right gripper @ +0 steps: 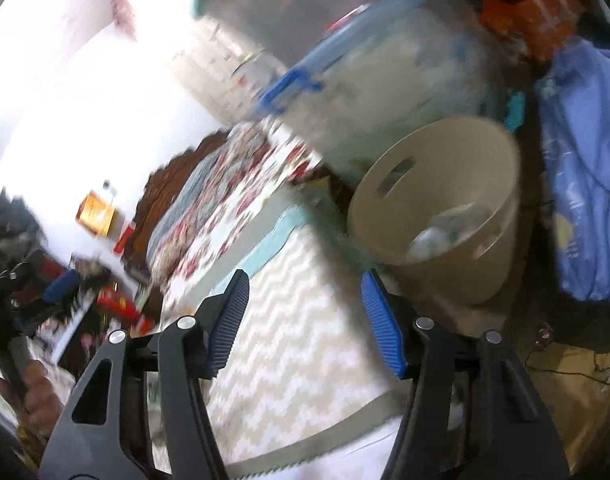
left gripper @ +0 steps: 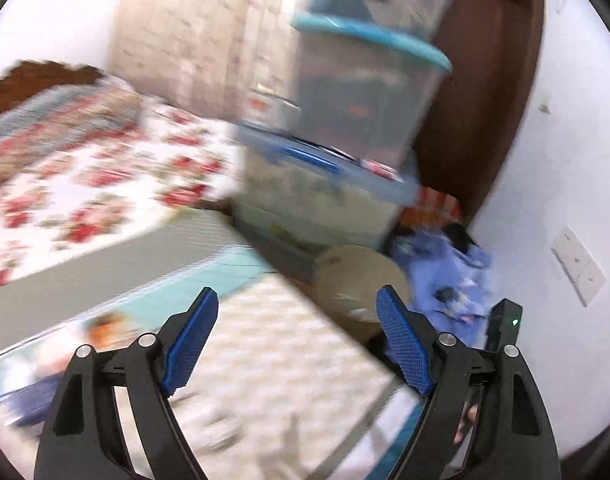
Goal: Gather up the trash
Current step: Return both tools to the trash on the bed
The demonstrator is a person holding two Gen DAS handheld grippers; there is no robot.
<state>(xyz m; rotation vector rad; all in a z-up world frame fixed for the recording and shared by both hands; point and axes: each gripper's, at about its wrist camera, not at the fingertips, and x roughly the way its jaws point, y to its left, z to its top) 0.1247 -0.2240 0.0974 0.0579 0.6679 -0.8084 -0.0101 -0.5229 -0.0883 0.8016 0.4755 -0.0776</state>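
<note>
Two grippers: both stand with jaws apart and nothing between the pads.
Left gripper (left gripper: 297, 344): open wide and empty, held above the patterned rug (left gripper: 273, 360), with the bin just beyond its right pad.
Right gripper (right gripper: 305, 320): jaws parted and empty, close to the bin's near wall, the bin a little to its right.
Bin (right gripper: 437, 204): a beige round bucket with slot handles, upright on the floor at the foot of the stacked storage boxes (left gripper: 345, 128).
Trash: pale crumpled scraps (right gripper: 437, 236) lie inside the bin at its bottom; what they are made of is too blurred to tell.
Blue bag (right gripper: 585, 184): slumped just to the right of the bin, against the wall.
Bed (left gripper: 85, 184): floral cover, well to the left of the bin.
Step in hand: judged a drop just made into the bin, or a turn toward the next scrap.
Doing it well: keep the jaws wide, clear the bin's rim without knocking it, and slow down, since both views smear badly, before choosing the next piece on the rug.
</note>
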